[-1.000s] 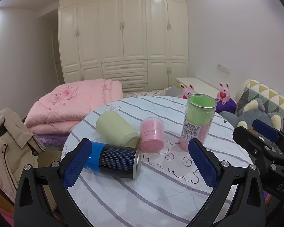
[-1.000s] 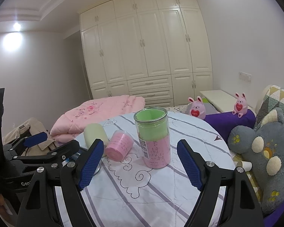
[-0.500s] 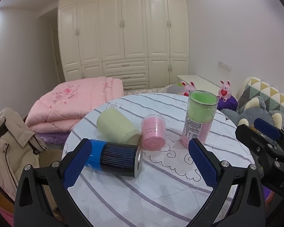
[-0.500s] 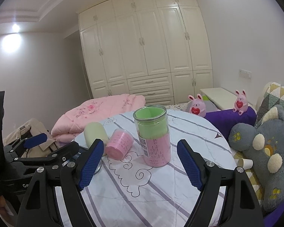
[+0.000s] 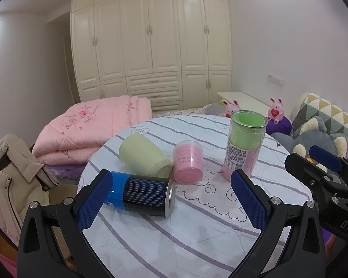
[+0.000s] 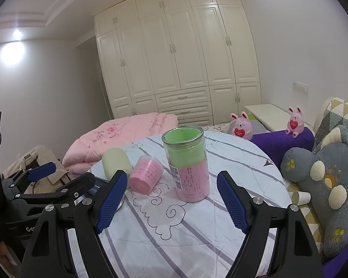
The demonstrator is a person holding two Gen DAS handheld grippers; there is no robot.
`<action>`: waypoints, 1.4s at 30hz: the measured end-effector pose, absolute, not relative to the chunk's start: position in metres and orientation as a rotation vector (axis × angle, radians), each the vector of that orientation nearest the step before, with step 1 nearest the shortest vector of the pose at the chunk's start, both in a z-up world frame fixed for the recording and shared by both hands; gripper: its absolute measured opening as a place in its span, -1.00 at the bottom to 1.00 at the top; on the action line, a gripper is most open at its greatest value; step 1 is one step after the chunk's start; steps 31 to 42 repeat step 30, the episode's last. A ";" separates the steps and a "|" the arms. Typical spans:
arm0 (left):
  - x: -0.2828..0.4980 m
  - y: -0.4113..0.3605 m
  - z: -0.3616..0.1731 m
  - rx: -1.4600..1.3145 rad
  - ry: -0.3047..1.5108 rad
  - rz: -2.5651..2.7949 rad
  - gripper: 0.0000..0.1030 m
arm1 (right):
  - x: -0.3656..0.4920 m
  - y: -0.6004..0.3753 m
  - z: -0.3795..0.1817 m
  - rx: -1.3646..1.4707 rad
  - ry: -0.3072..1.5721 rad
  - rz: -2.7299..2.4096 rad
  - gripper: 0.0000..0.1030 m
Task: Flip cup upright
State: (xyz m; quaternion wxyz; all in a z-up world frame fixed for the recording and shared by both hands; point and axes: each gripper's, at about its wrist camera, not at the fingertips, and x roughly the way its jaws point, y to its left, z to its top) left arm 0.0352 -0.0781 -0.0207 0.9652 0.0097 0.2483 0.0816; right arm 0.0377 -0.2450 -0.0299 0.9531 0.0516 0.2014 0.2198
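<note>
On the round table [image 5: 197,243] lie three cups on their sides: a blue and black one [image 5: 141,193], a pale green one [image 5: 143,157] and a small pink one [image 5: 188,162]. The green one [image 6: 116,163] and pink one [image 6: 146,175] also show in the right wrist view. A tall clear cup with green and pink inside [image 5: 244,144] [image 6: 188,164] stands upright. My left gripper [image 5: 171,199] is open and empty, near the blue and black cup. My right gripper [image 6: 171,205] is open and empty, in front of the tall cup.
The table has a white cloth with purple stripes [image 6: 174,231]. A folded pink quilt [image 5: 92,127] and a beige coat [image 5: 9,173] lie to the left. Grey plush toys [image 6: 324,180] and a purple cushion [image 6: 283,141] are at the right. A white wardrobe [image 5: 150,41] stands behind.
Both grippers have drifted slightly, so the cups sit a little lower and closer in both views. Both stay open and nothing on the table has moved.
</note>
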 end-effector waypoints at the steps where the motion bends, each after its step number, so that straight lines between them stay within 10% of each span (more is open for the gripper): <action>1: 0.035 -0.078 -0.021 0.020 0.502 0.166 0.99 | 0.038 -0.245 -0.030 0.105 0.412 0.447 0.57; 42: 0.050 -0.071 -0.028 0.018 0.531 0.161 0.99 | 0.062 -0.242 -0.041 0.134 0.501 0.365 0.57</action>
